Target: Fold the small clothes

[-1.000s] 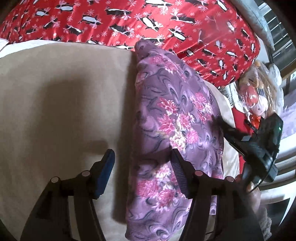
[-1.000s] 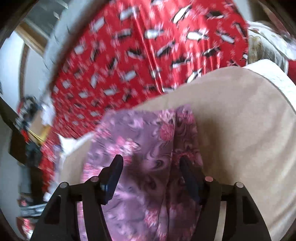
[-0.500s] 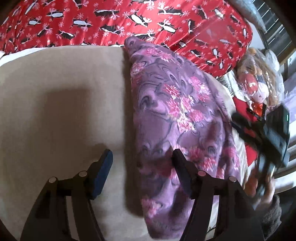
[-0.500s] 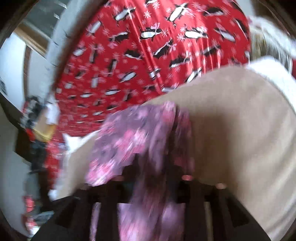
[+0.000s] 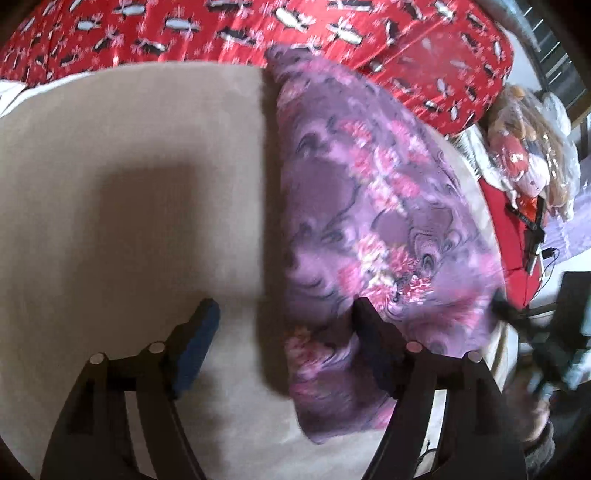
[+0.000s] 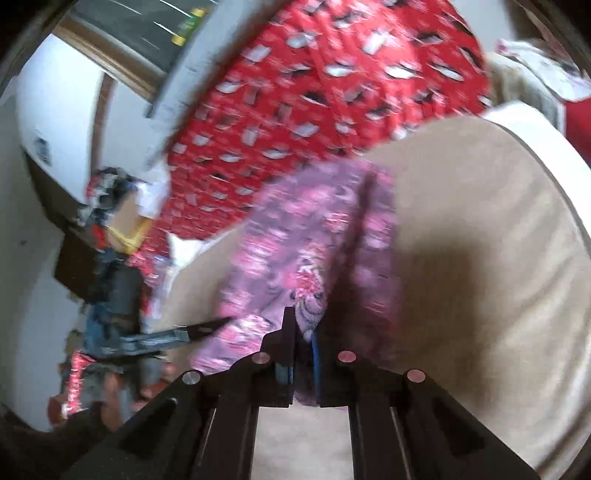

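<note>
A purple floral garment (image 5: 369, 206) lies lengthwise on a beige cushion (image 5: 129, 184). My left gripper (image 5: 284, 339) is open just above the cushion, its right finger over the garment's near left edge and its left finger over bare cushion. My right gripper (image 6: 304, 343) is shut on the near end of the garment (image 6: 306, 251) and holds it slightly lifted. The right gripper also shows at the right edge of the left wrist view (image 5: 554, 343), at the garment's right edge. The left gripper's finger (image 6: 199, 328) shows in the right wrist view at the garment's left side.
A red penguin-print blanket (image 5: 258, 29) lies behind the cushion. A bagged doll (image 5: 524, 147) and red items sit at the right in the left wrist view. A white appliance (image 6: 55, 110) and cluttered shelf (image 6: 110, 221) stand left in the right wrist view.
My right gripper closed on the garment's near end and pulled it back, dragging the right edge outward. The left gripper stayed open and shifted little.
</note>
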`<move>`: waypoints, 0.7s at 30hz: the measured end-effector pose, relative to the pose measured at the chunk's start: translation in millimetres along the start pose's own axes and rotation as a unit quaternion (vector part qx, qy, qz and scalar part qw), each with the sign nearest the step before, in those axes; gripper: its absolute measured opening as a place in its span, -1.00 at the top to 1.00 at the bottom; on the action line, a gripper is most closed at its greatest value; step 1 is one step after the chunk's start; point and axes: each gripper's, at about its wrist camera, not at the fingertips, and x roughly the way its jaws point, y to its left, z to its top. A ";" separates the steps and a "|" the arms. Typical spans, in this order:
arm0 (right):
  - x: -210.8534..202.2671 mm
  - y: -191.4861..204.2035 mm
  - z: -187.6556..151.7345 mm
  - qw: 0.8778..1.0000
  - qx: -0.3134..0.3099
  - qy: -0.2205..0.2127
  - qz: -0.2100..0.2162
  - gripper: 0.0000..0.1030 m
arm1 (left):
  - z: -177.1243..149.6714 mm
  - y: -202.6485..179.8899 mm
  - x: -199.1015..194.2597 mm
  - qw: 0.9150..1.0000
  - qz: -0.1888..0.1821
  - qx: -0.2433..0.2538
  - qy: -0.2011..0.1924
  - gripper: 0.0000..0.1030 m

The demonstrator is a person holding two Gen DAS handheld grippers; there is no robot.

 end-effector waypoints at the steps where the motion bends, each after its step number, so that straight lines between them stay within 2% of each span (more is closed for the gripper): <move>1: 11.9 -9.5 -5.7 0.999 0.003 0.024 -0.031 0.93 | -2.0 0.2 -1.2 1.000 0.003 0.000 0.002 -0.47; 2: 26.6 -19.9 -11.9 0.997 0.014 0.056 -0.048 0.91 | -3.9 -0.4 -6.0 1.000 0.002 -0.001 -0.001 -0.45; 3: 34.1 -27.0 -15.7 0.996 0.033 0.075 -0.040 0.87 | -5.4 -1.2 -12.4 1.000 -0.003 -0.001 -0.010 -0.45; 4: 27.4 -27.6 -13.3 0.996 0.051 0.065 -0.034 0.71 | -6.4 -2.7 -18.6 1.000 -0.006 0.001 -0.021 -0.45; 6: 9.4 -19.7 -0.5 0.998 0.059 0.026 -0.024 0.41 | -7.8 -7.6 -28.2 0.999 -0.013 0.003 -0.040 -0.45; 8: -15.8 -1.7 12.6 0.998 0.041 -0.052 0.000 0.15 | -10.3 -16.7 -25.5 0.999 -0.007 0.017 -0.038 -0.45; 10: -21.9 10.7 18.0 0.995 0.022 -0.094 0.021 0.13 | -17.3 -25.0 -11.8 0.999 0.021 0.039 -0.029 -0.46; 12: -3.9 18.1 19.4 0.995 -0.004 -0.092 0.022 0.15 | -27.8 -28.0 3.8 0.997 0.044 0.058 -0.018 -0.46; 13: 11.1 17.9 16.3 0.997 -0.018 -0.072 0.004 0.17 | -32.7 -28.6 6.8 0.996 0.050 0.071 -0.024 -0.47; 14: 33.4 13.8 11.4 0.999 -0.028 -0.029 -0.030 0.20 | -34.0 -29.4 3.9 0.995 0.049 0.080 -0.031 -0.46; 16: 66.6 -2.3 -3.2 0.995 -0.030 0.053 -0.078 0.20 | -28.1 -27.3 -9.9 0.996 0.023 0.083 -0.033 -0.44; 18: 51.8 6.7 6.7 0.996 -0.036 0.030 -0.074 0.17 | -11.1 -25.2 -30.7 0.995 0.002 0.077 -0.071 -0.44; 19: 45.2 13.4 16.1 0.996 -0.041 0.016 -0.074 0.14 | 0.0 -28.0 -36.1 0.994 0.006 0.076 -0.081 -0.44; 21: 29.7 29.0 40.5 0.996 -0.057 -0.042 -0.061 0.14 | 35.7 -38.1 -39.1 0.993 0.014 0.068 -0.092 -0.44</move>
